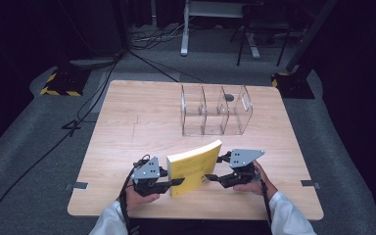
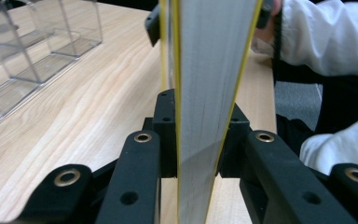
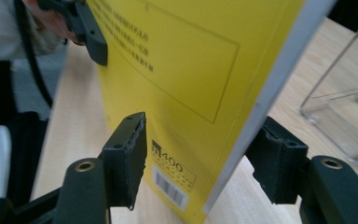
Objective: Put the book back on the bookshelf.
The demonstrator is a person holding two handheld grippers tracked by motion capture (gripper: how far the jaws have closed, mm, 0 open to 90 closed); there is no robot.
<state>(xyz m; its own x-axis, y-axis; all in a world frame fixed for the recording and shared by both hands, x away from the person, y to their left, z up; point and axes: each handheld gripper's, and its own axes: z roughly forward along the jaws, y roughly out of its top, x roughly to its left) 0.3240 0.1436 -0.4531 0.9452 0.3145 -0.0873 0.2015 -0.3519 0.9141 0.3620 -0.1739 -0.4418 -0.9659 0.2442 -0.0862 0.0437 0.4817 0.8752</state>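
A thick yellow book [image 1: 193, 166] stands tilted on its edge near the front of the wooden table [image 1: 137, 117]. My left gripper [image 1: 176, 182] holds it from the left. In the left gripper view both jaws press on the covers either side of the white page block [image 2: 209, 93], so my left gripper [image 2: 198, 121] is shut on it. My right gripper [image 1: 213, 177] comes in from the right. In the right gripper view the yellow back cover [image 3: 168, 70], with its barcode, crosses slantwise between the jaws. My right gripper [image 3: 200, 154] stands open around it, with small gaps at the pads.
A clear plastic organizer [image 1: 215, 110] with three compartments stands beyond the book, at the table's middle right; it also appears as the clear organizer [image 2: 28, 56] and the clear organizer [image 3: 345, 107]. Dark stands and cables lie on the floor behind the table.
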